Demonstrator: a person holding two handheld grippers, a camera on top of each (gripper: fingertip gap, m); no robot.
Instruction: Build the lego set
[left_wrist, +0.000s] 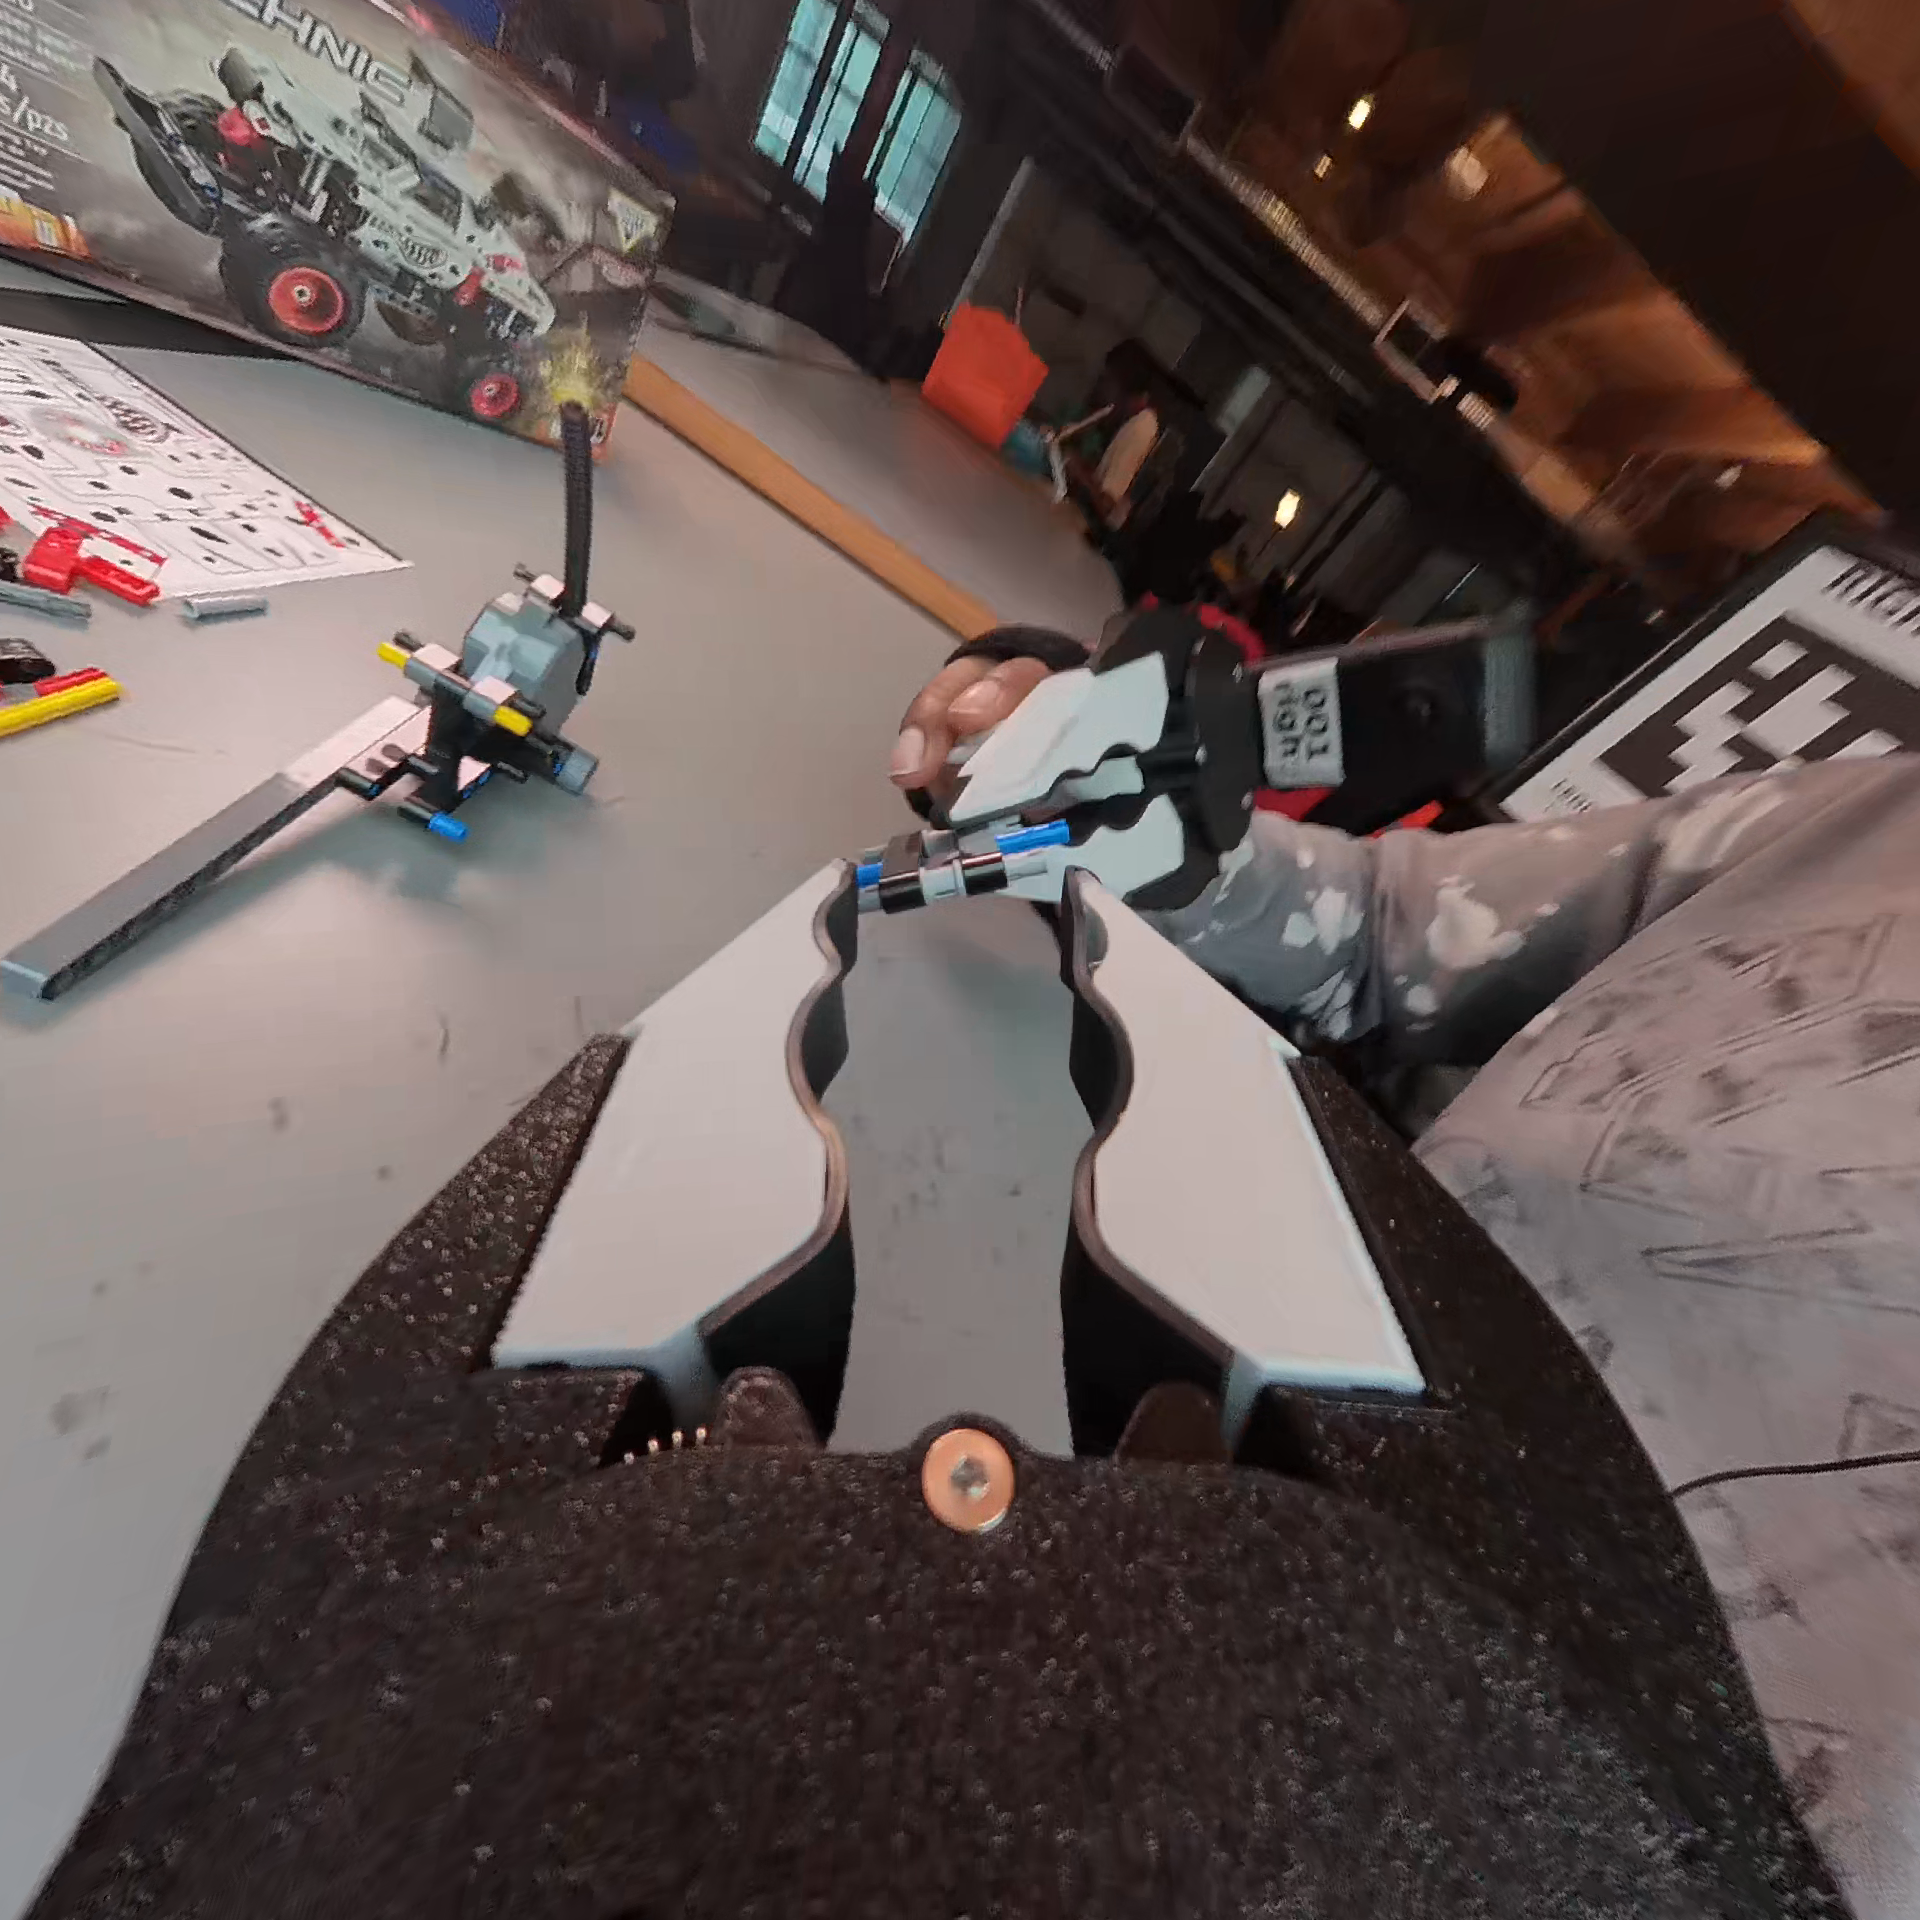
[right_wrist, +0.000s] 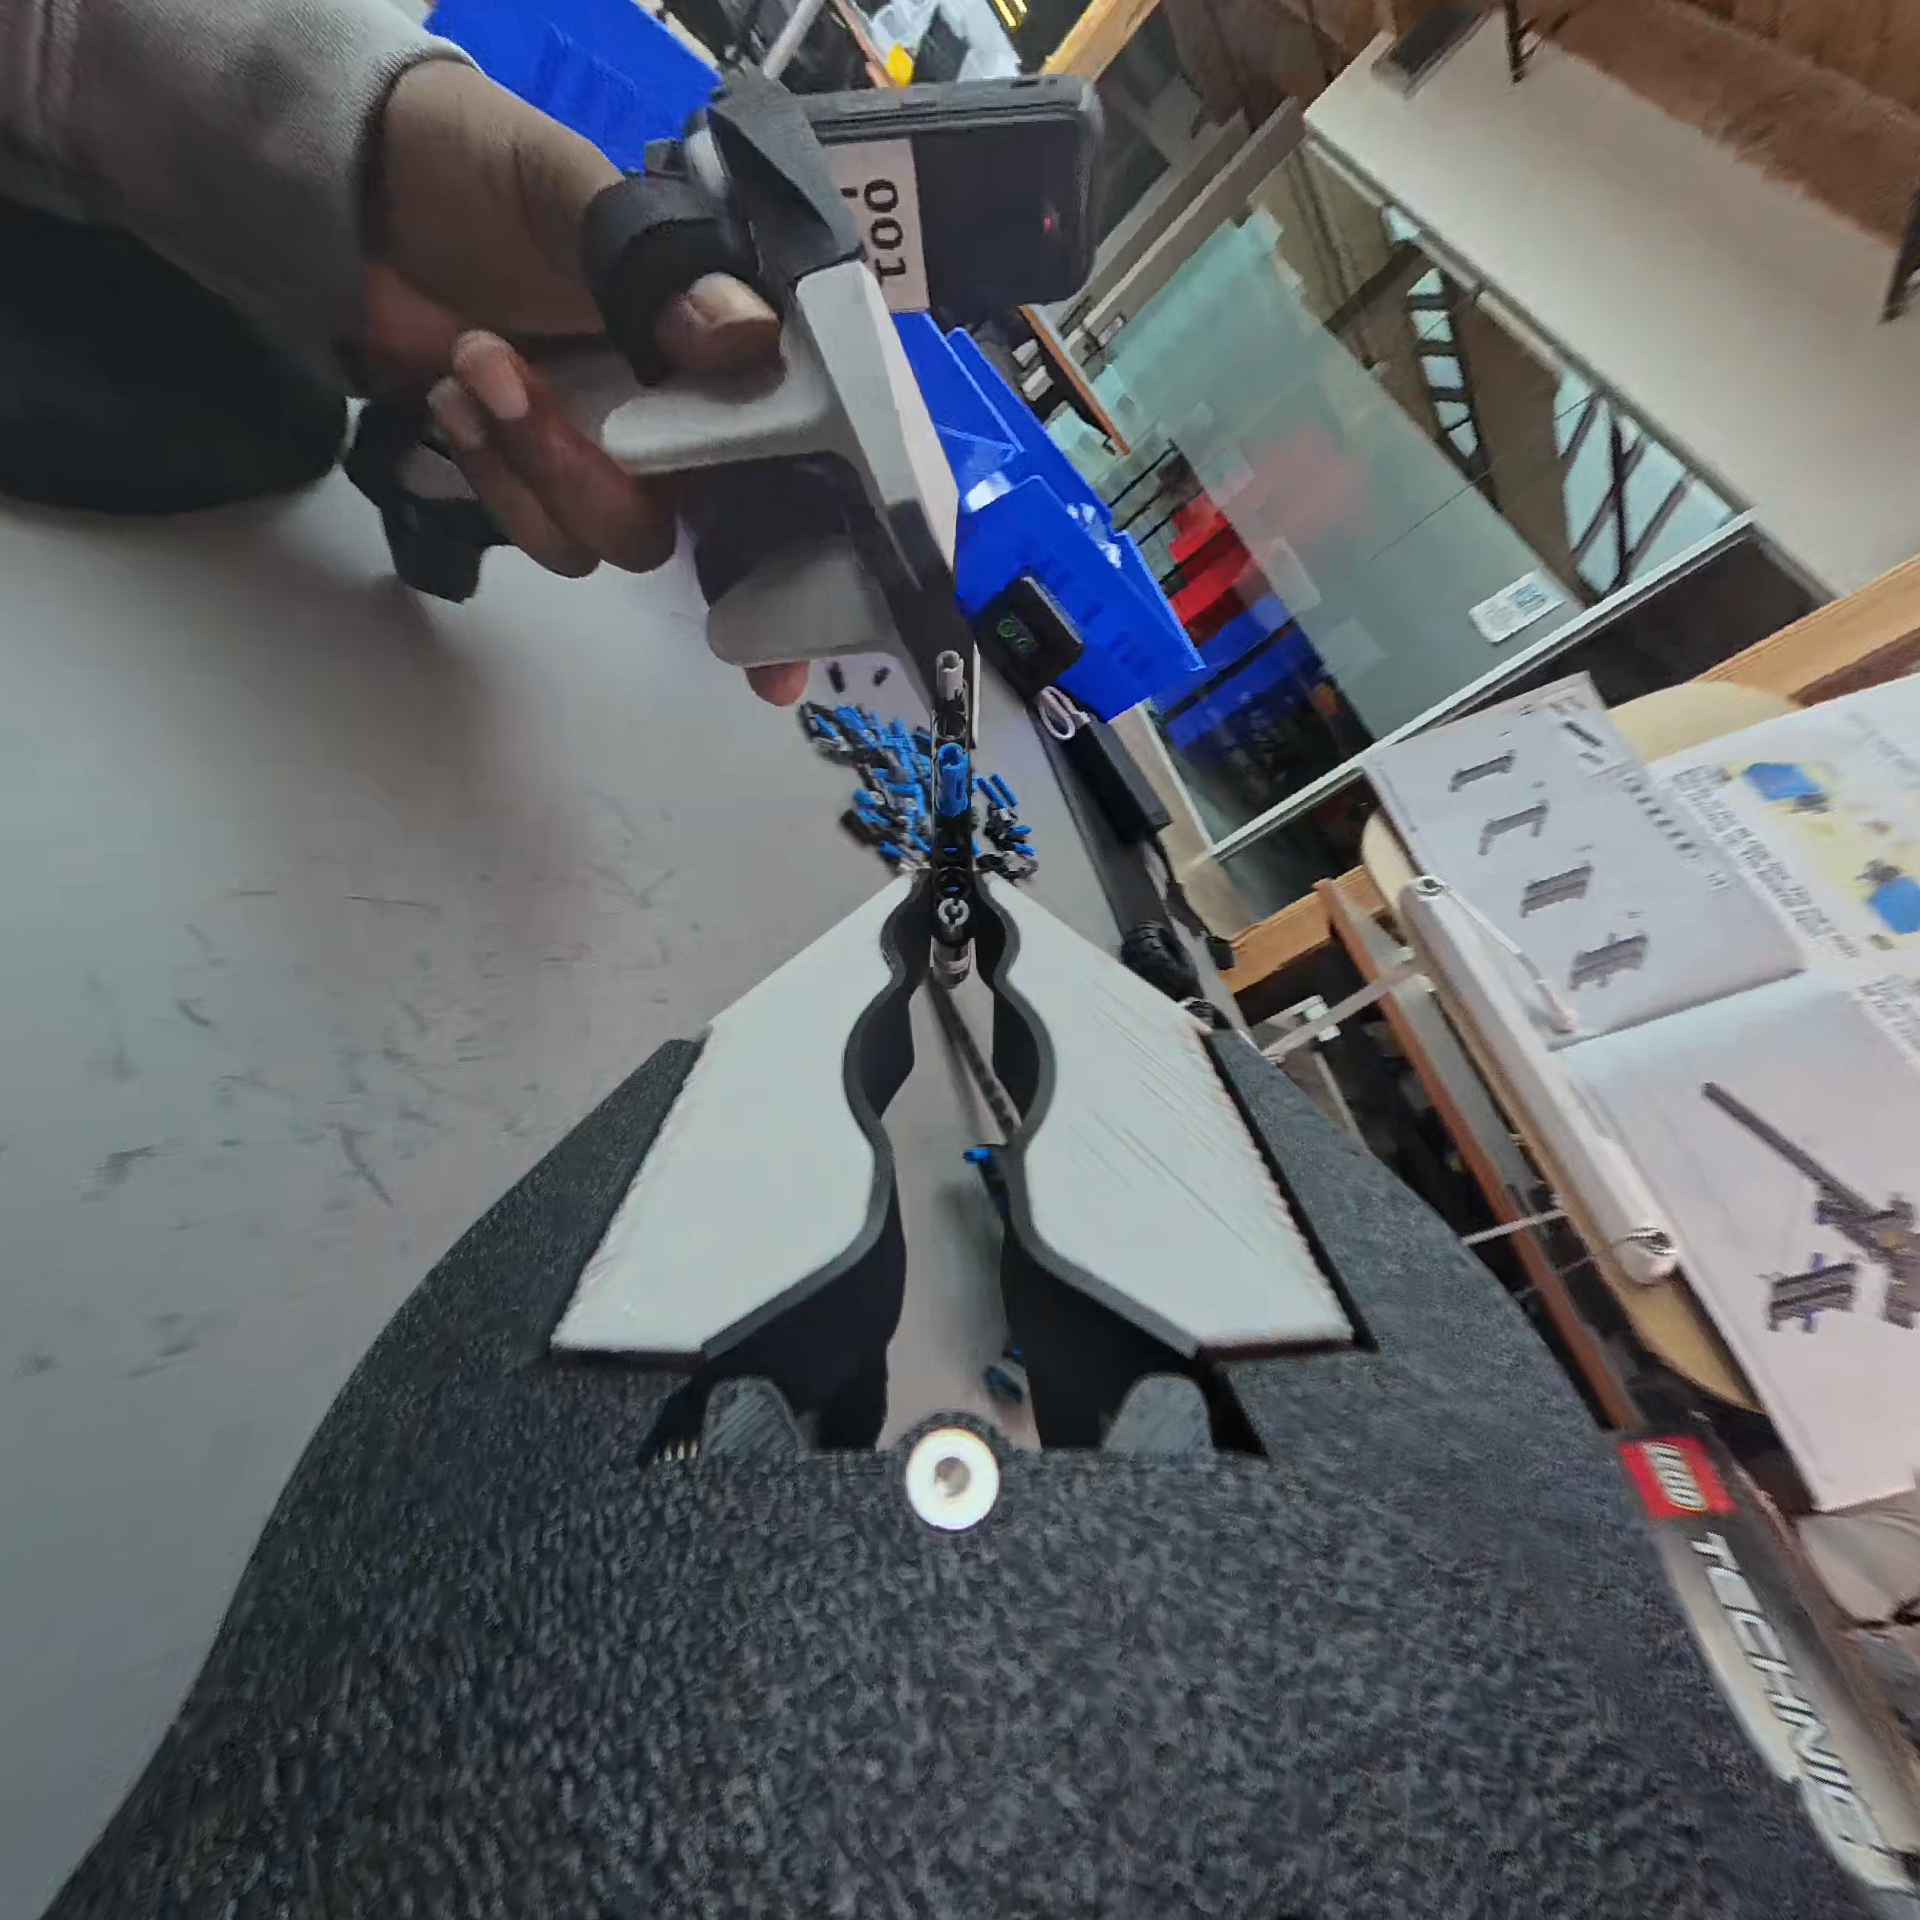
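Right wrist view showed the right gripper (right_wrist: 951, 935) clamped at its tips on a small lego subassembly (right_wrist: 951, 831) of black, grey and blue pieces, held above the grey table (right_wrist: 312, 935). Left wrist view showed the left gripper (left_wrist: 961, 894) with its jaws apart, the same subassembly (left_wrist: 956, 868) lying across the gap at its tips; contact there could not be confirmed owing to blur. Beyond it, a partly built model (left_wrist: 488, 717) with a black hose stood on the table. Loose red and yellow parts (left_wrist: 73, 623) lay near a printed sheet (left_wrist: 156, 478), with the set box (left_wrist: 312, 208) behind. A heap of blue and black pins (right_wrist: 894, 779) lay farther off.
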